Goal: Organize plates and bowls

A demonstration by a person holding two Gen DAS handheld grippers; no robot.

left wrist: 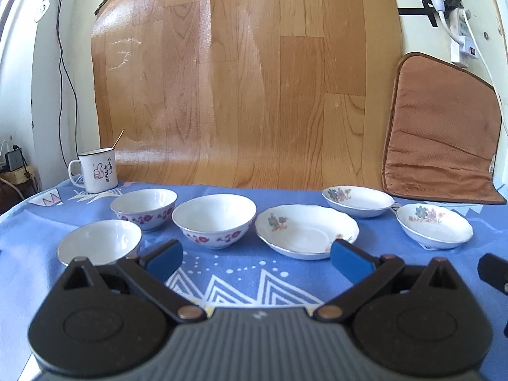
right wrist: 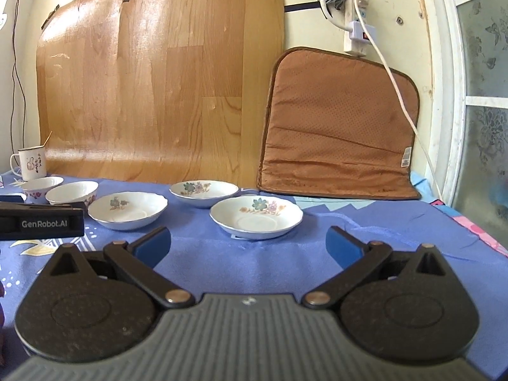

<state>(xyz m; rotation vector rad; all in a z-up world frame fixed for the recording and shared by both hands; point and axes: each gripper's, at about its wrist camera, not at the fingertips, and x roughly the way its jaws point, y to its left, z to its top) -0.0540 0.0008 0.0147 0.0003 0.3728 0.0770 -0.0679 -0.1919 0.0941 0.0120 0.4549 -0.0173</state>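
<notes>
Left wrist: 3 white bowls [left wrist: 214, 219] w/ red florals.

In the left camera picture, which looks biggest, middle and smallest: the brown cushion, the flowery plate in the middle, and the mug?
As they look in the left wrist view:
1. brown cushion, leaning against the wall, clearly largest.
2. middle flowery plate.
3. mug, smallest.
The mug stands farther back than the plate, so its true size may be closer.

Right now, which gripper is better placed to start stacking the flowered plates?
Right. The right gripper is open with the nearest plate just ahead of its fingers; the left gripper faces the bowls.
</notes>
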